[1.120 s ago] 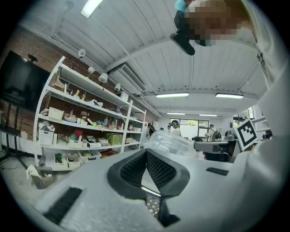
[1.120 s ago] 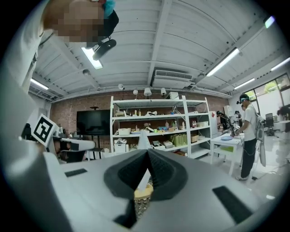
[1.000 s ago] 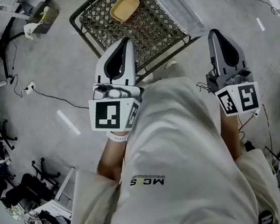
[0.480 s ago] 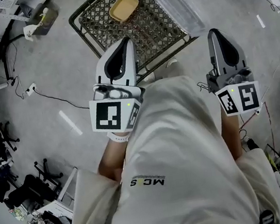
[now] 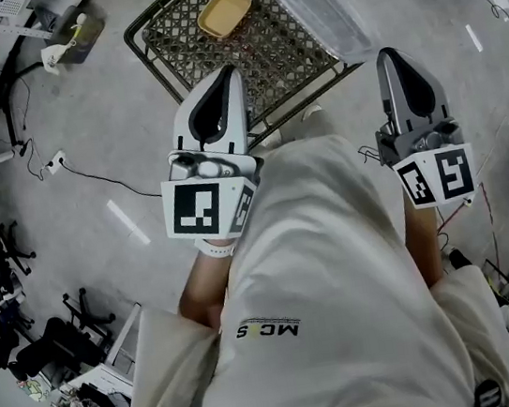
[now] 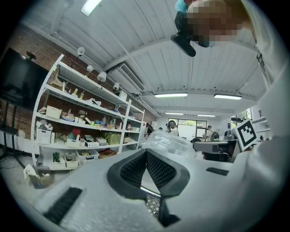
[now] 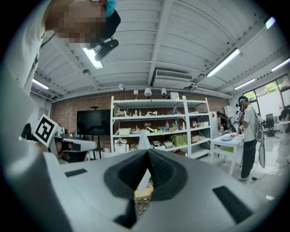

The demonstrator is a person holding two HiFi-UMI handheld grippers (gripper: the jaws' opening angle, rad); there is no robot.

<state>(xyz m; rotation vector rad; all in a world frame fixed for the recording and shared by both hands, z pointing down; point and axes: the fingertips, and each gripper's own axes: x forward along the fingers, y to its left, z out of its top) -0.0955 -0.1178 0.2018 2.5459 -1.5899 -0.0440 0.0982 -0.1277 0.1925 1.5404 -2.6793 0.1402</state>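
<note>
Both grippers are held out in front of the person's light shirt (image 5: 332,281), above a black metal mesh table (image 5: 275,57). My left gripper (image 5: 226,77) is shut with nothing between its jaws, its tip over the table's near edge. My right gripper (image 5: 391,56) is also shut and empty, just off the table's right corner. A yellow tray (image 5: 225,12) lies on the mesh at the far side, and a clear plastic container (image 5: 320,10) lies along its right side. The left gripper view shows that container (image 6: 170,141) just beyond the shut left gripper (image 6: 146,153). Below the shut right gripper (image 7: 147,153) the yellow tray (image 7: 142,191) peeks out.
White shelving (image 7: 156,129) with boxes and a dark screen (image 7: 93,122) stand against a brick wall. A person (image 7: 248,136) stands at a white table (image 7: 226,144) on the right. Cables (image 5: 88,170) and a power strip lie on the grey floor, with chairs (image 5: 30,350) at the left.
Both grippers stay shut and almost still. The views have shifted only very slightly.
</note>
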